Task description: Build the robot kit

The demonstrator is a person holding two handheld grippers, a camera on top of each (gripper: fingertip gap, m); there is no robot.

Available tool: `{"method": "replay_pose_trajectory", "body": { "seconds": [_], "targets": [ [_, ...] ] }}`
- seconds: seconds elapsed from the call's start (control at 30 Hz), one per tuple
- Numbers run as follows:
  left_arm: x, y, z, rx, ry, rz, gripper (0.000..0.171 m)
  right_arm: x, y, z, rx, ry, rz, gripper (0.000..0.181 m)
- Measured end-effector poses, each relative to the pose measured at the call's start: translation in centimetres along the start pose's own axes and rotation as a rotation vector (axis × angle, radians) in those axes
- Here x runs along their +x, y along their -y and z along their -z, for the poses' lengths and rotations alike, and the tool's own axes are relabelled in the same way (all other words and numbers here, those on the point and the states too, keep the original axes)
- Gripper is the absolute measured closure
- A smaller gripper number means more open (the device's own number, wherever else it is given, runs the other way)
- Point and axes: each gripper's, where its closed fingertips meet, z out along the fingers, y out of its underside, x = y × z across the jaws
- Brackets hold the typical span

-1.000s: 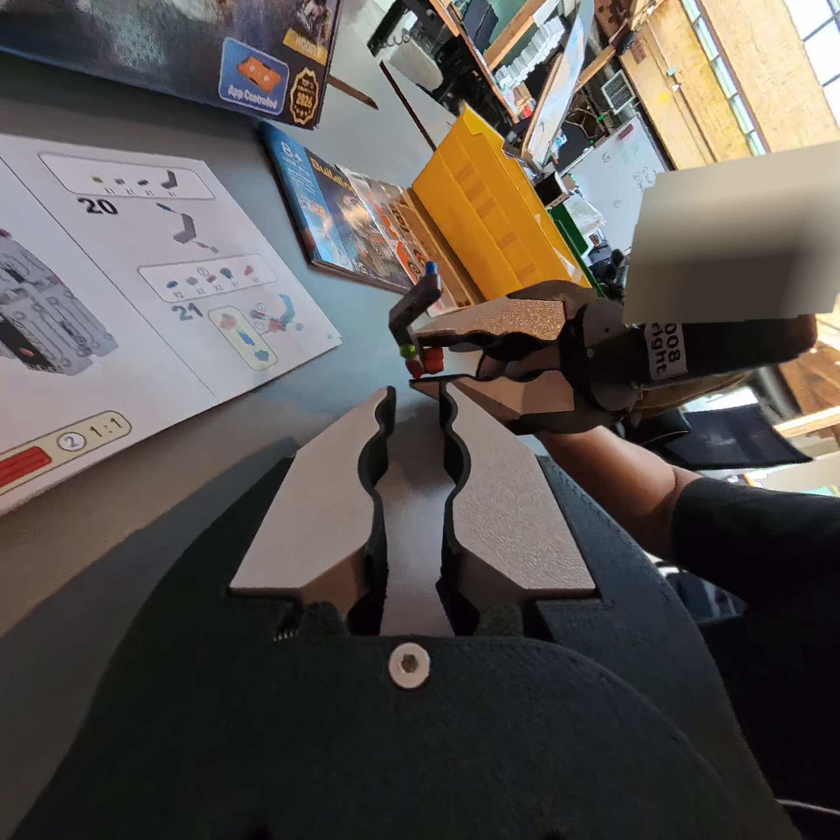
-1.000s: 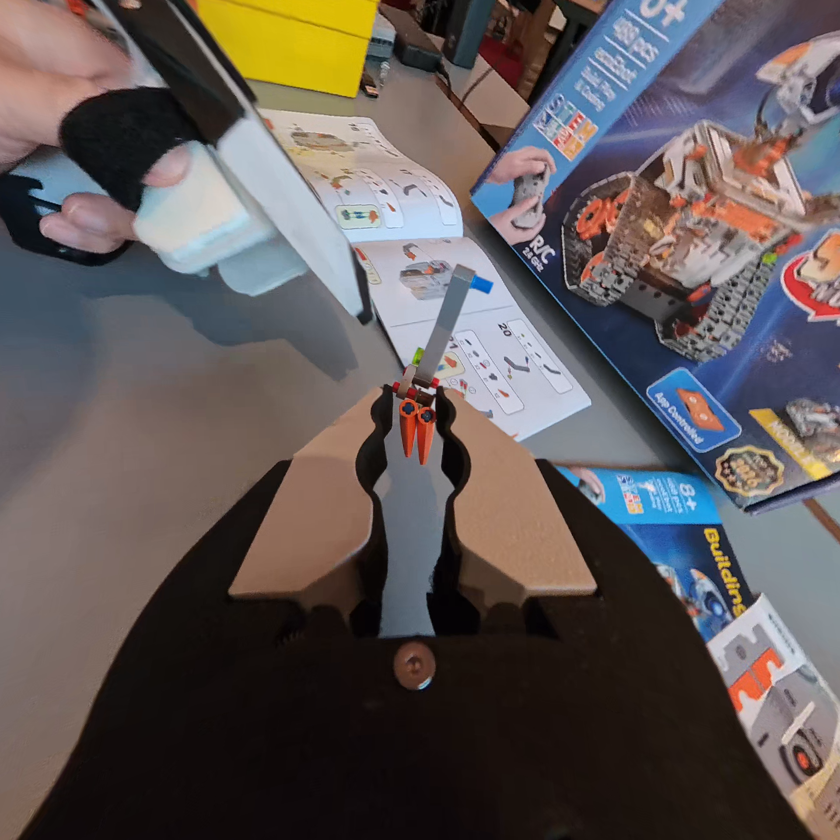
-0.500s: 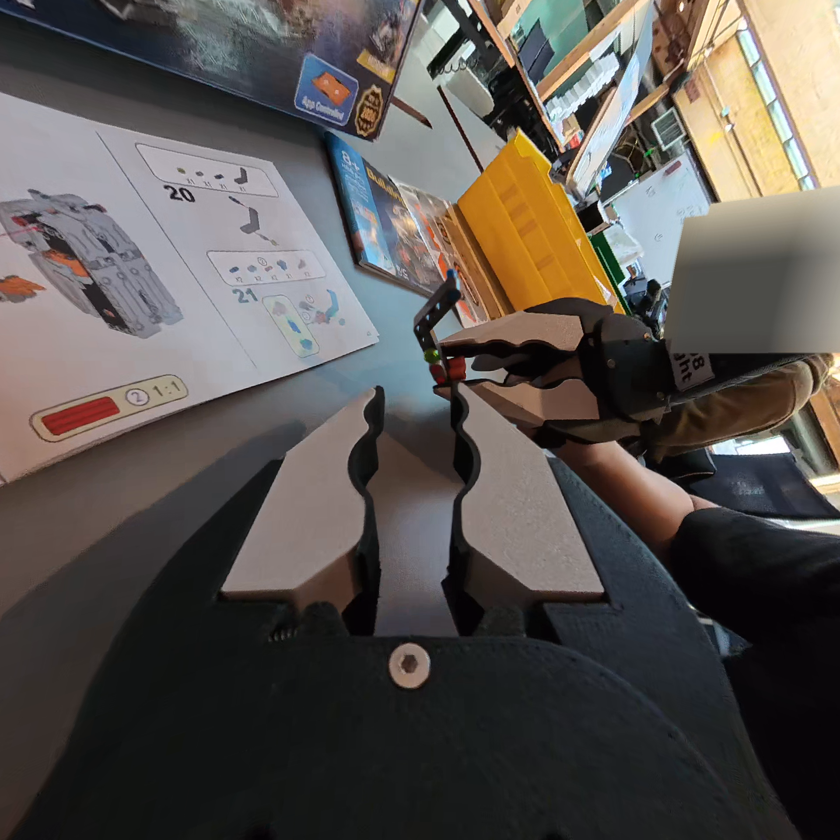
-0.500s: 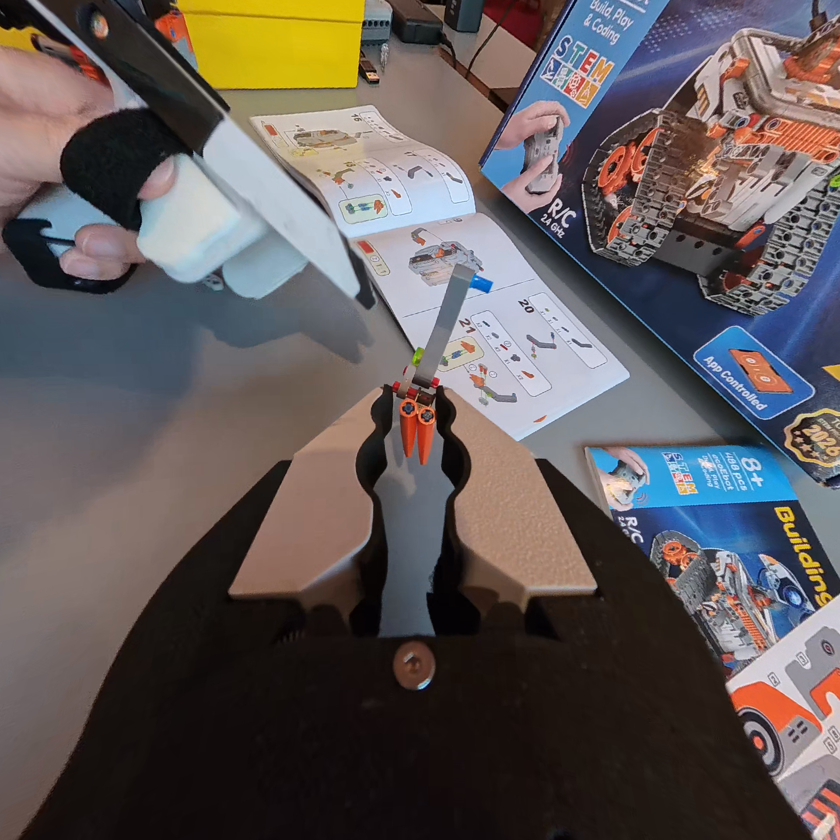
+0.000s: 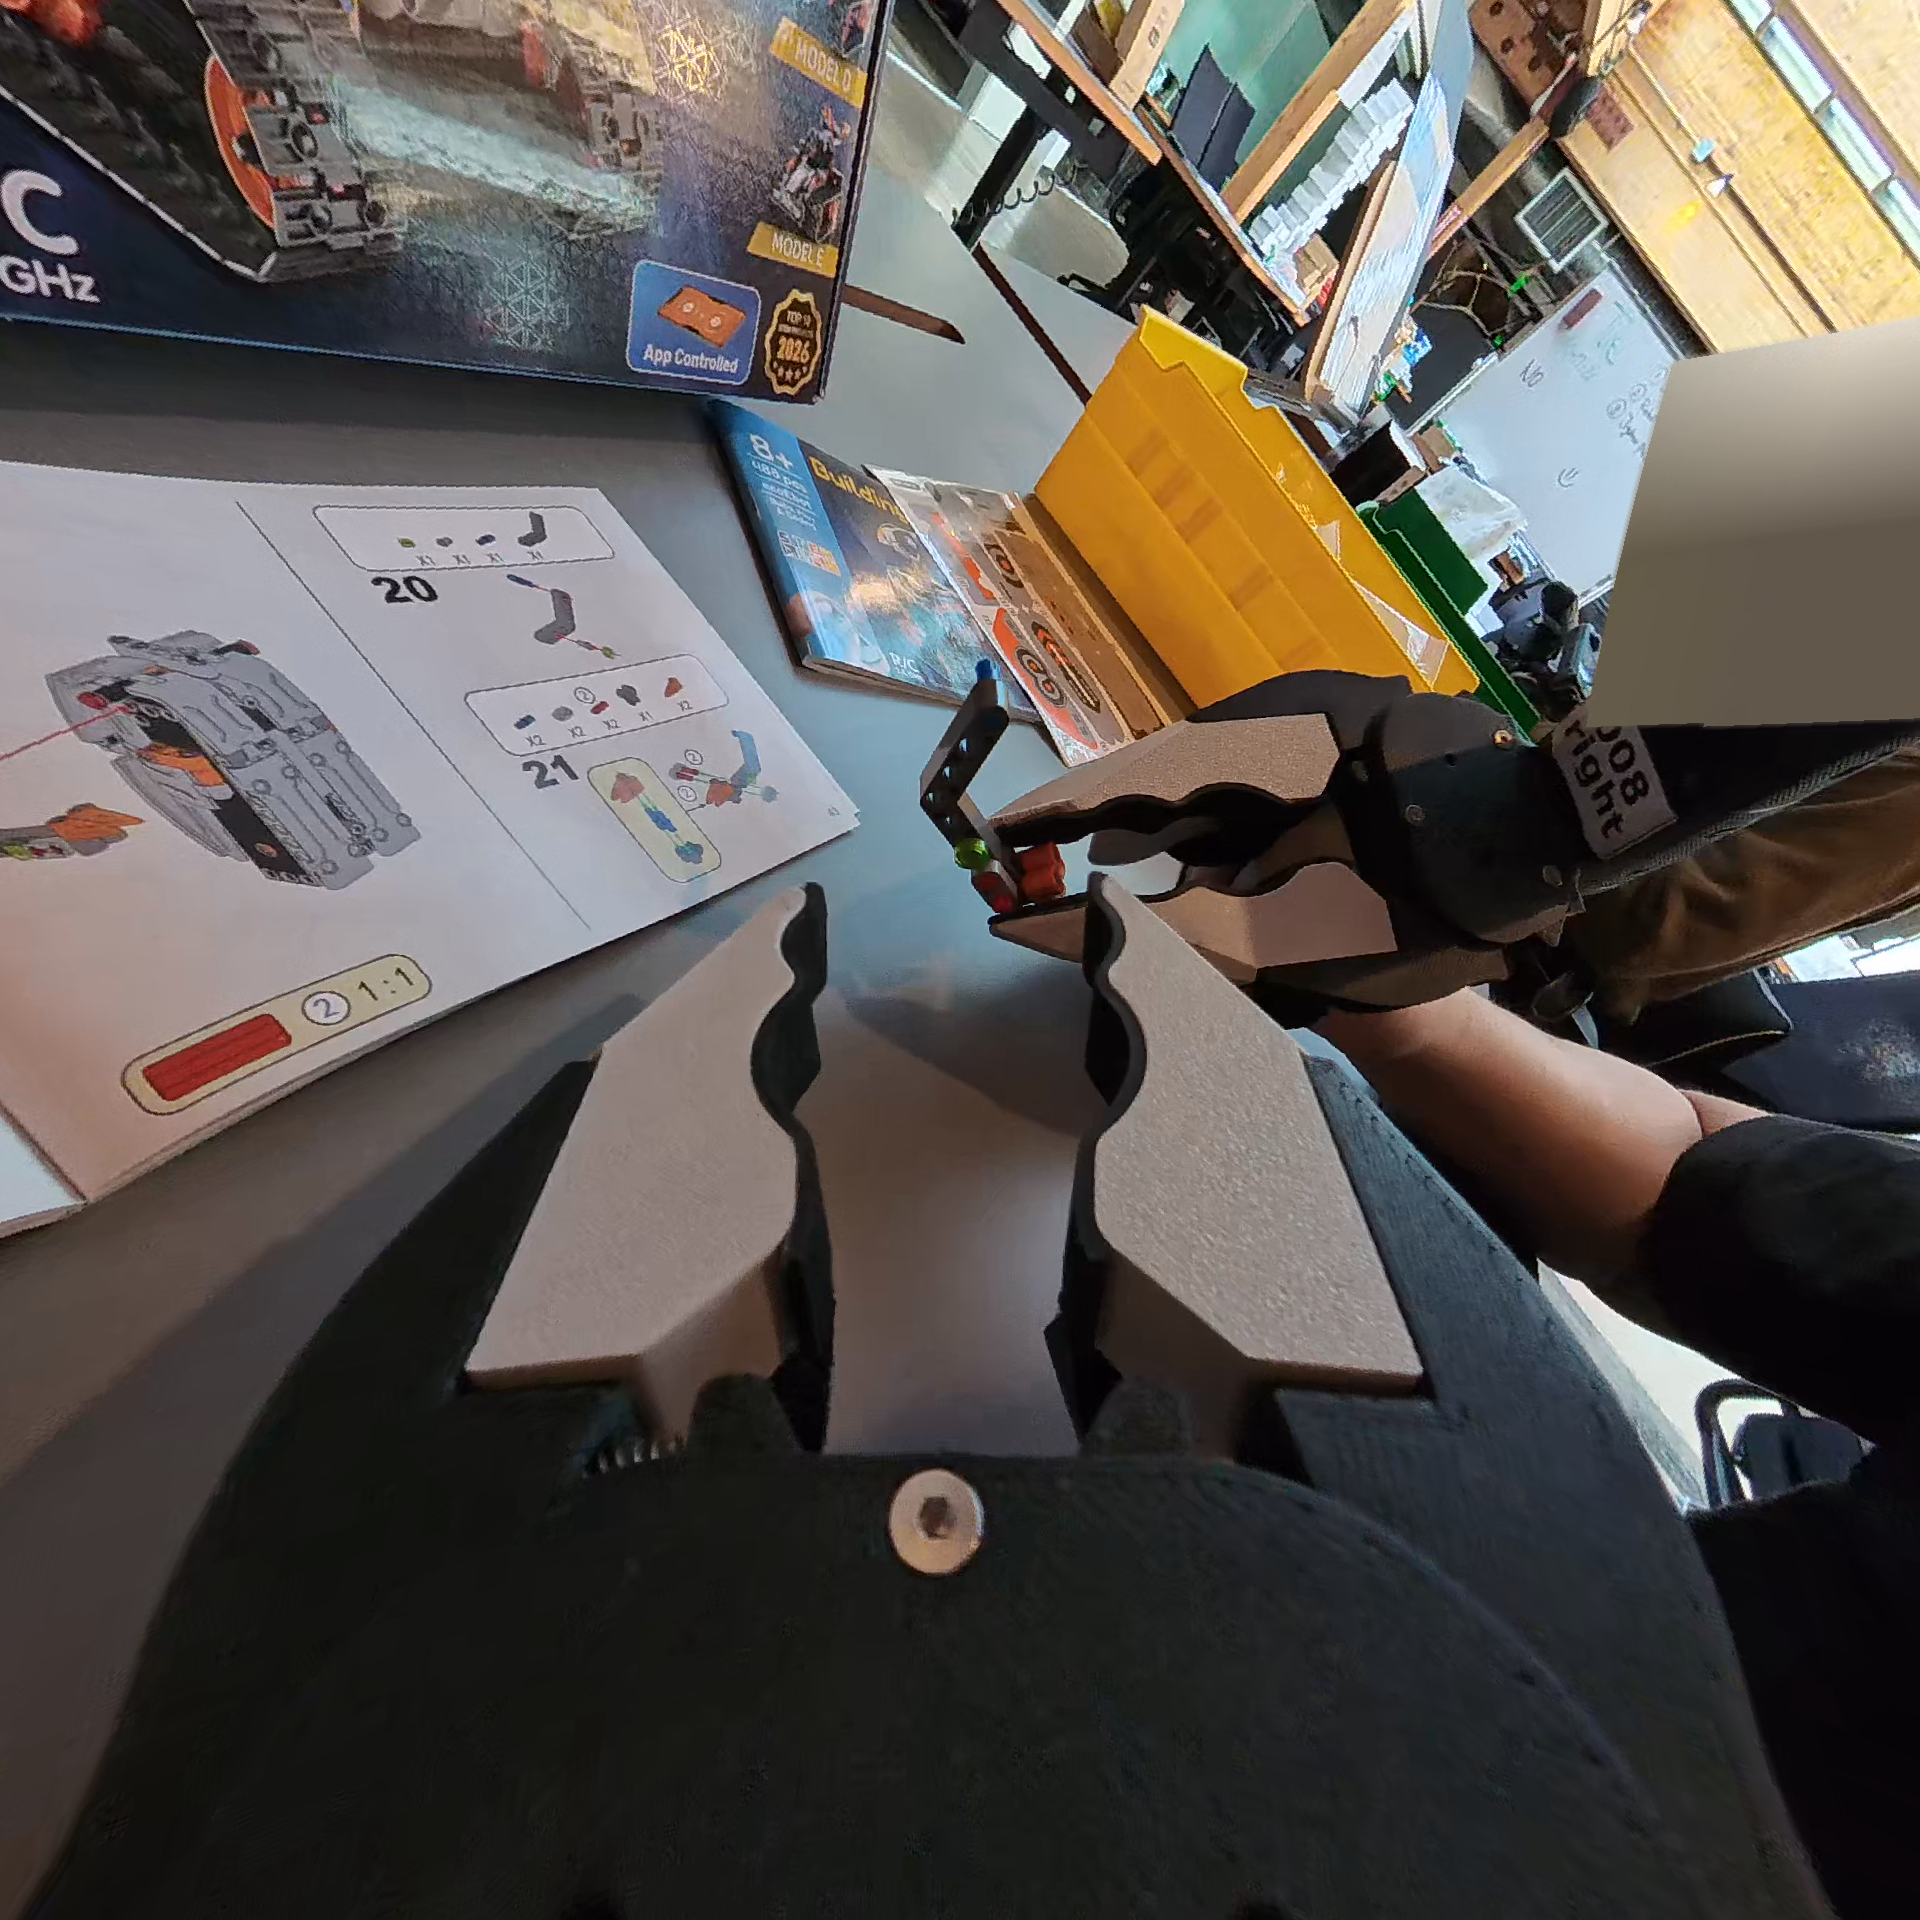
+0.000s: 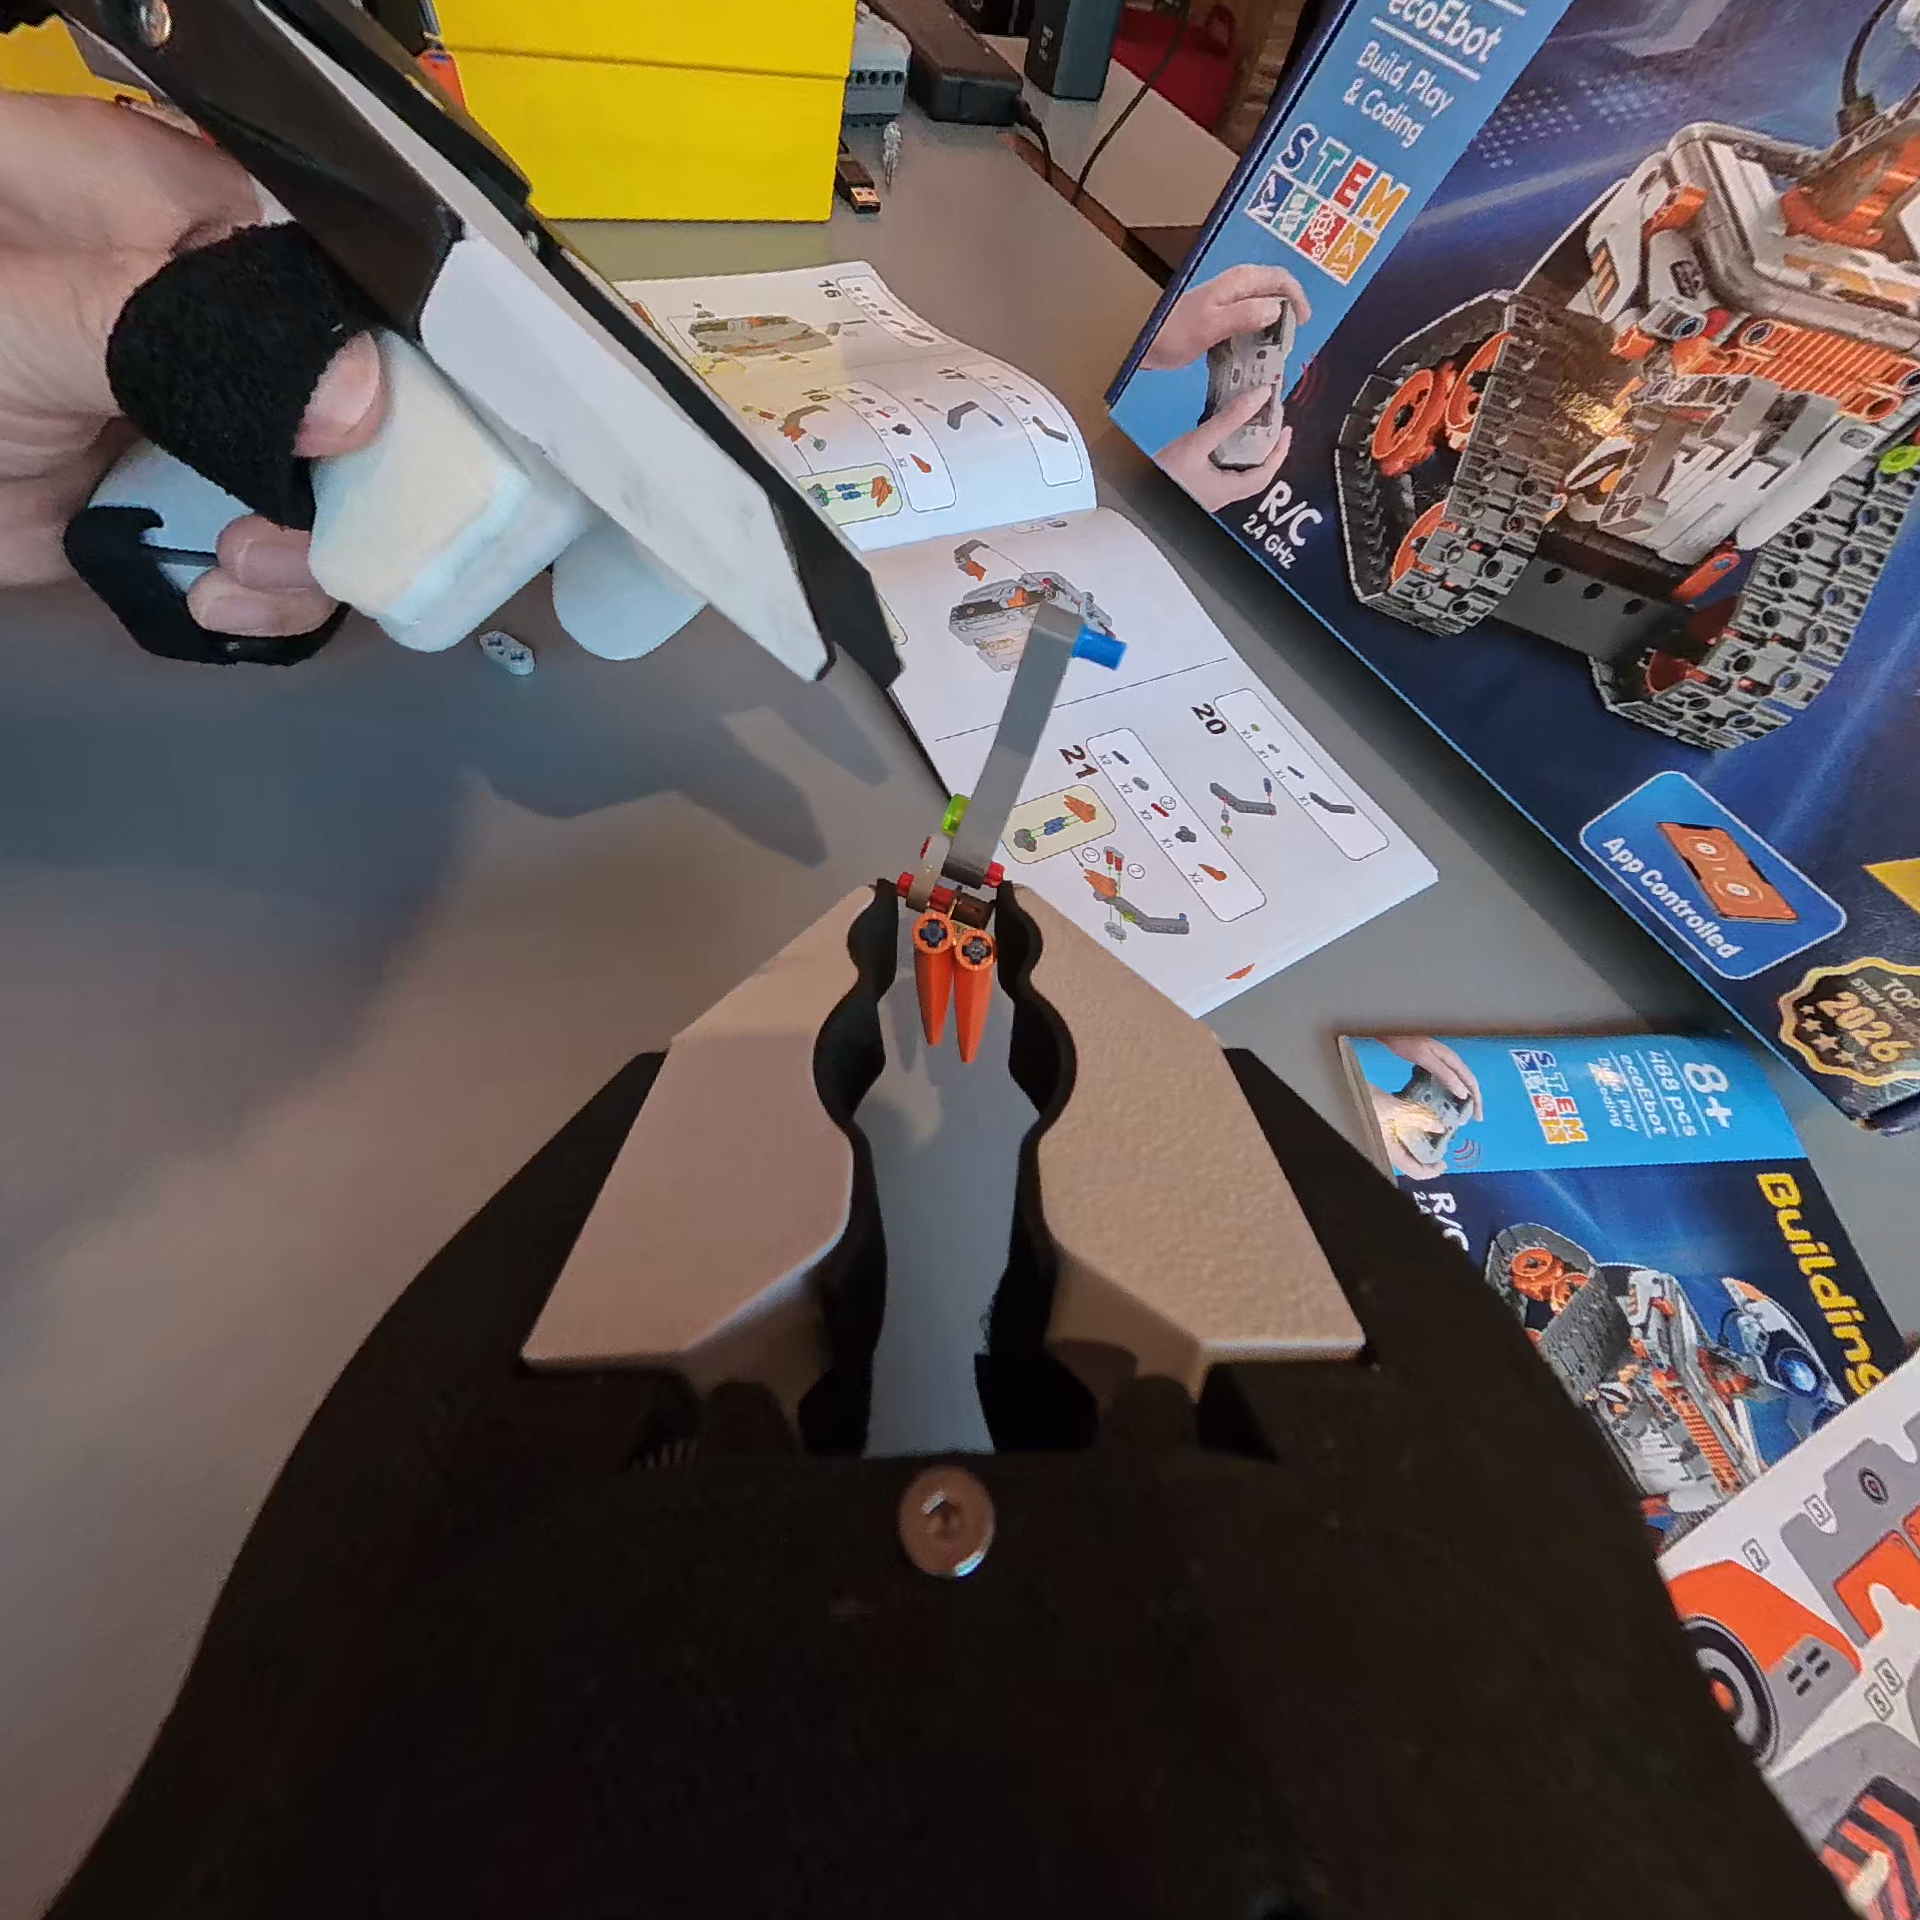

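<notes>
In the left wrist view my left gripper (image 5: 948, 906) stood spread and empty above the grey table (image 5: 914, 436). At two o'clock my right gripper (image 5: 1013, 871) pinched the small brick assembly (image 5: 971, 795), probably raised for easy reach.

In the right wrist view, textured pads clamped its orange cones (image 6: 954, 982); the smooth grey beam (image 6: 1016, 753) rose toward twelve, over the glossy instruction booklet (image 6: 1153, 790).
</notes>
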Motion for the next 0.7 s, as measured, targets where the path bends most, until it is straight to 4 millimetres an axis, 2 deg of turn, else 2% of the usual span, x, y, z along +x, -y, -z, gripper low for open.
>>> {"method": "replay_pose_trajectory", "body": {
  "seconds": [0.23, 0.33, 0.43, 0.57, 0.7],
  "targets": [
    [0.4, 1.5, 0.9, 0.068, -0.004, -0.032, 0.134, 0.1, -0.1, -0.1, 0.01, 0.047, -0.097, 0.163],
    [0.7, 3.2, 2.2, 0.133, 0.029, -0.107, 0.136, 0.6, -0.2, -0.2, 0.009, 0.027, -0.105, 0.163],
    [0.5, 5.4, 4.3, 0.225, 0.107, -0.199, 0.136, 0.3, 0.0, -0.2, 0.018, 0.039, -0.115, 0.163],
    [1.4, 7.1, 5.8, 0.317, 0.092, -0.258, 0.138, 0.2, 0.3, 0.0, 0.022, 0.022, -0.071, 0.163],
    [2.5, 7.7, 6.4, 0.358, 0.036, -0.27, 0.141, 0.0, 0.3, 0.0, 0.018, 0.008, 0.002, 0.163]
  ]
}}
